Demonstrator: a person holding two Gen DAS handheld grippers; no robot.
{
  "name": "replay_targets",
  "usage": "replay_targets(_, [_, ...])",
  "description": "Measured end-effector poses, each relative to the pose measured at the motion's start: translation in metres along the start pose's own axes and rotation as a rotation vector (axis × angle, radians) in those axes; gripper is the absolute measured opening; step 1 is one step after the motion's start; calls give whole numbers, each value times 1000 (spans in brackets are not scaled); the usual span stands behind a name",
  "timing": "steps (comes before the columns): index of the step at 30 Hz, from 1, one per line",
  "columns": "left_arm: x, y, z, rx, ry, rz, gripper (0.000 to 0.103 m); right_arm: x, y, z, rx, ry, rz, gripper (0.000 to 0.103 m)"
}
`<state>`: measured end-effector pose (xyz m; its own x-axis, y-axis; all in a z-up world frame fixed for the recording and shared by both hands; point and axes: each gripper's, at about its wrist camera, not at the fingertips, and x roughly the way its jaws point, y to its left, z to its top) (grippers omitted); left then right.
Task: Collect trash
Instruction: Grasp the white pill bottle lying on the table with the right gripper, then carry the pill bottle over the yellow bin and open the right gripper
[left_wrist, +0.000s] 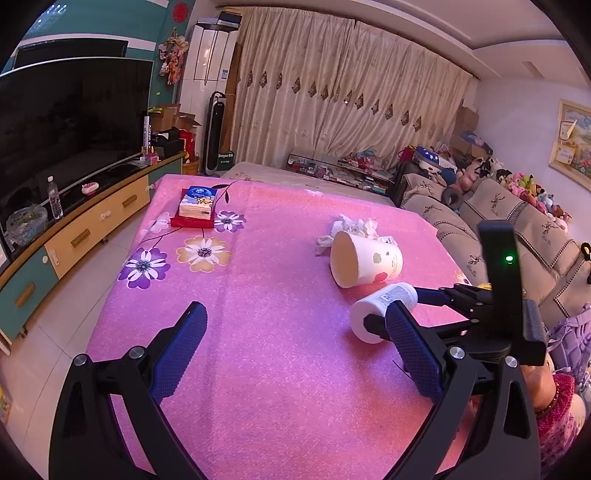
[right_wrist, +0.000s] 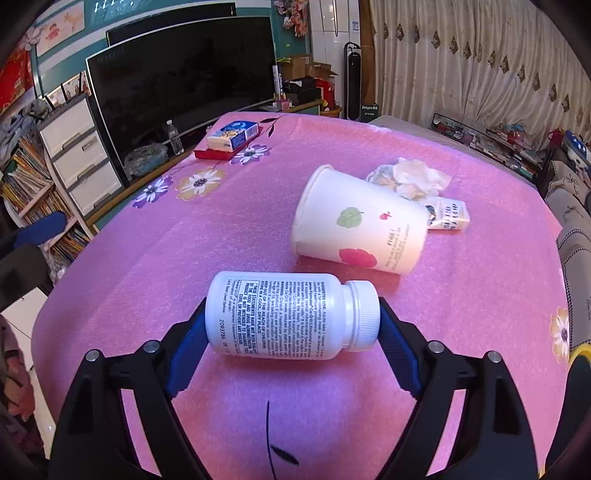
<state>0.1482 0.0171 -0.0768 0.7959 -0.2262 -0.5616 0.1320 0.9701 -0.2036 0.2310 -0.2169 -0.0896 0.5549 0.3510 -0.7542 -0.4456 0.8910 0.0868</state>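
A white pill bottle (right_wrist: 291, 315) lies sideways between the fingers of my right gripper (right_wrist: 291, 325), which is shut on it end to end, just above the pink tablecloth. It also shows in the left wrist view (left_wrist: 380, 310). A white paper cup (right_wrist: 354, 221) lies on its side beyond it, also in the left wrist view (left_wrist: 364, 258). Crumpled tissues (right_wrist: 410, 177) and a small carton (right_wrist: 448, 218) lie behind the cup. My left gripper (left_wrist: 299, 332) is open and empty over the tablecloth, left of the bottle.
A tissue pack (left_wrist: 197, 201) on a red tray sits at the table's far left corner. A TV cabinet (left_wrist: 74, 236) runs along the left. A sofa (left_wrist: 517, 229) stands to the right of the table.
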Motion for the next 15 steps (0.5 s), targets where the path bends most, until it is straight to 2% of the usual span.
replay_targets(4, [7,-5,-1,9,15,-13,96,-25,-16,-11,39,-33,-15,80])
replay_targets(7, [14,-11,-1,21,30,-29,96,-46,-41,-23,88,-58,-56,80])
replay_targets(15, [35,-40,0,59,65,-100,96,-102,-155,-68,302,-94,-286,80])
